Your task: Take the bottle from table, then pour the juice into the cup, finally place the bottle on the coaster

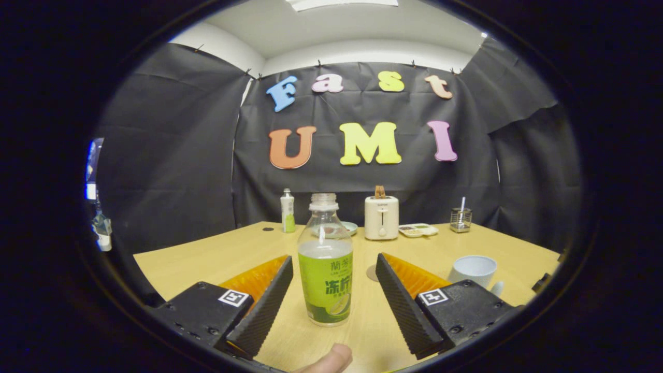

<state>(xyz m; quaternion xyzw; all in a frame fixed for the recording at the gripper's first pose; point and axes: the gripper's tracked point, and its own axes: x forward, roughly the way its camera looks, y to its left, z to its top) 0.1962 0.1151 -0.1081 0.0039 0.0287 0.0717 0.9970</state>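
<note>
A clear, uncapped bottle (pixel 326 259) with a green label and greenish juice stands upright on the wooden table (pixel 207 259), between my two fingers. My gripper (pixel 333 263) is open, with a gap on each side of the bottle; neither finger touches it. A pale cup (pixel 473 269) with a handle sits to the right, beyond the right finger (pixel 401 300). A small round coaster (pixel 372 273) lies flat on the table just behind the right finger's tip, partly hidden by it.
Along the table's far edge stand a small white-green bottle (pixel 287 211), a shallow bowl (pixel 349 227), a white toaster (pixel 382 217), a flat tray (pixel 418 230) and a glass holder with a straw (pixel 460 219). A fingertip (pixel 329 360) shows below the bottle.
</note>
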